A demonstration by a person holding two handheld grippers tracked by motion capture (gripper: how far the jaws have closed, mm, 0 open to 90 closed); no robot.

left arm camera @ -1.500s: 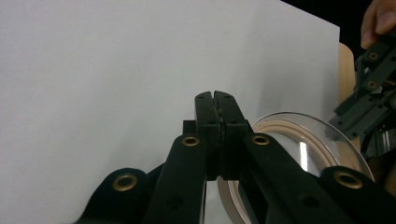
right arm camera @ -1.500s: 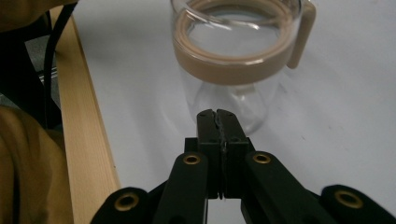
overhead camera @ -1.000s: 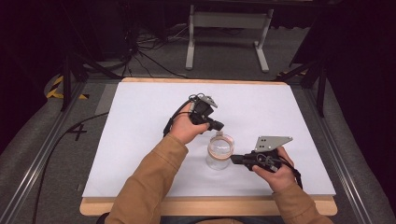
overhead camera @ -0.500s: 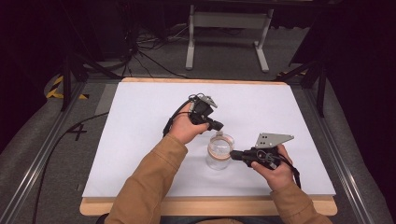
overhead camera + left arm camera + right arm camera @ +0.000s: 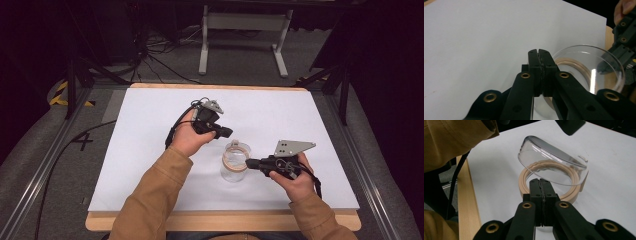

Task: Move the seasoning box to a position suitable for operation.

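The jar [image 5: 234, 167] stands on the worktop [image 5: 150, 150] with a beige ring [image 5: 549, 182] around its mouth and a clear lid [image 5: 551, 166] tilted open above it. The right gripper [image 5: 250, 163] has its jaws clenched at the near rim of the ring, seemingly pinching it. The left gripper [image 5: 227, 132], jaws clenched on nothing, hangs just beyond the far rim, the lid beside its tips.

The grip looks shallow, so a tug could slip it off, or tip the light jar over. The hinged lid could drop shut if nudged.

The worktop is plain white, wood-edged, on grey floor with cables [image 5: 160, 60] and a metal stand [image 5: 245, 30] beyond.
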